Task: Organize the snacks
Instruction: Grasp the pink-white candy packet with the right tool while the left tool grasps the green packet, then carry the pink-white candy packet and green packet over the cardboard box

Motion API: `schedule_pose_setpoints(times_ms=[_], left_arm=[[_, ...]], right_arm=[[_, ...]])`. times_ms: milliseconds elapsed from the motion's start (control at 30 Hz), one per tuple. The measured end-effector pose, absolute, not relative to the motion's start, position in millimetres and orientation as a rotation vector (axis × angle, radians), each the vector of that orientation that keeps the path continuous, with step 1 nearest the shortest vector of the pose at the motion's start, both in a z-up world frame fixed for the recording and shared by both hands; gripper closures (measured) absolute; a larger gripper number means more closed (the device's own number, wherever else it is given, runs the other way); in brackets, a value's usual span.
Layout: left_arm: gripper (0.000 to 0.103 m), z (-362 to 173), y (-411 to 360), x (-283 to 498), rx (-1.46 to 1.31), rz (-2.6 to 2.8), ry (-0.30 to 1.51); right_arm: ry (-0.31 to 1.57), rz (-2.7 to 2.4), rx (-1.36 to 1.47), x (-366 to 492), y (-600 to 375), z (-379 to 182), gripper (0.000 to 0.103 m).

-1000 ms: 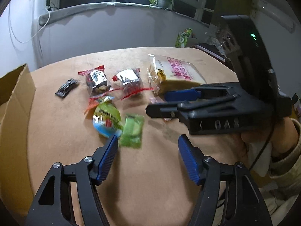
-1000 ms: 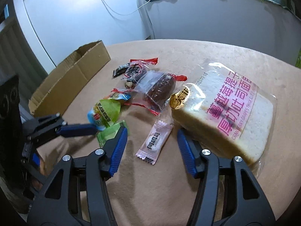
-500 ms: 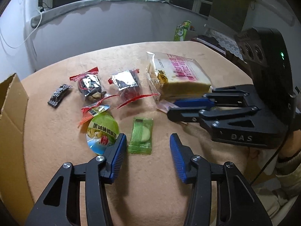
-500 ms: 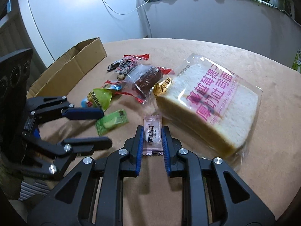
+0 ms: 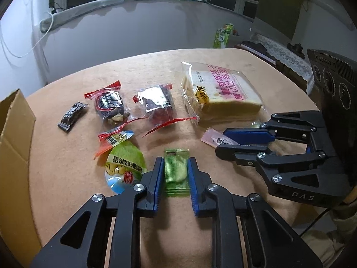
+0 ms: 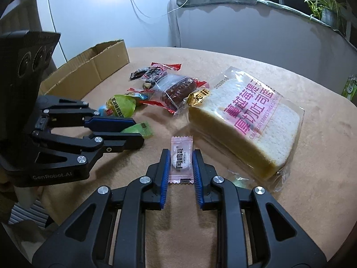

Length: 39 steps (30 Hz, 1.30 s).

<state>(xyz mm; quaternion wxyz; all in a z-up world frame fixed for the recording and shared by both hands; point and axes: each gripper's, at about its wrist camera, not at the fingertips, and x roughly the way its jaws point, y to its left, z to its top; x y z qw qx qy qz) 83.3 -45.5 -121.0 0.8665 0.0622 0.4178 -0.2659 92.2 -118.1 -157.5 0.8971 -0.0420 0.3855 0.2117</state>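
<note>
Both grippers have closed in: left gripper [image 5: 173, 175] jaws clamp the green candy [image 5: 175, 171], right gripper [image 6: 181, 165] jaws clamp the pink candy [image 6: 181, 160], lengthwise, near the table's [image 5: 67, 156] front edge.

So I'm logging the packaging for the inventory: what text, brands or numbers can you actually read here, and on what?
"GenRobot.AI": left tool body.
"DAS": right tool body.
"CRANBERRY GRAPES THICK CUT": bread bag, under large pink Chinese characters; its printed date code is too blurred.
"阿鸣哥": pink candy sachet; the line beneath is too small.
Green round snack pack: Chinese text, upside down, unclear.
Green sachet and dark wrappers: nothing legible.
</note>
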Motion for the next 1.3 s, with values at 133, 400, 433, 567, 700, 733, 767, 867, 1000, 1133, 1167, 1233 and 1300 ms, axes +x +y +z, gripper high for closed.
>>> schedule_pose_setpoints(times_ms=[133,400,433,567,700,733,767,867,1000,1133,1167,1233,1300], left_arm=[[0.084,-120,-35,73,0.071,-0.544,0.852],[0.084,-106,-20,55,0.011,-0.504,0.775],[0.084,-103,-21,54,0.004,-0.500,0.763],[0.084,-91,-16,47,0.002,-0.483,0.724],[0.084,-77,-9,43,-0.011,-0.467,0.683],[0.084,-73,-7,41,-0.013,-0.465,0.672],[0.084,-71,-4,40,-0.013,-0.463,0.664],[0.084,-63,0,39,-0.016,-0.456,0.645],[0.084,-57,9,34,-0.025,-0.447,0.625],[0.084,-55,19,27,-0.043,-0.434,0.607],[0.084,-54,21,26,-0.047,-0.431,0.603],[0.084,-53,28,23,-0.058,-0.422,0.594],[0.084,-53,36,21,-0.065,-0.410,0.586]], right_arm=[[0.773,0.425,-0.050,86,-123,-157,0.082],[0.687,0.418,0.068,72,-136,-143,0.082],[0.675,0.416,0.085,70,-138,-140,0.082],[0.616,0.400,0.120,62,-144,-121,0.082],[0.574,0.403,0.131,59,-145,-101,0.082],[0.563,0.402,0.133,58,-145,-97,0.082],[0.553,0.404,0.137,57,-145,-93,0.082],[0.543,0.412,0.141,55,-142,-86,0.082],[0.542,0.423,0.131,55,-133,-81,0.082],[0.542,0.440,0.108,56,-119,-76,0.082],[0.542,0.444,0.103,56,-117,-75,0.082],[0.542,0.455,0.088,57,-108,-73,0.082],[0.541,0.467,0.074,58,-100,-70,0.082]])
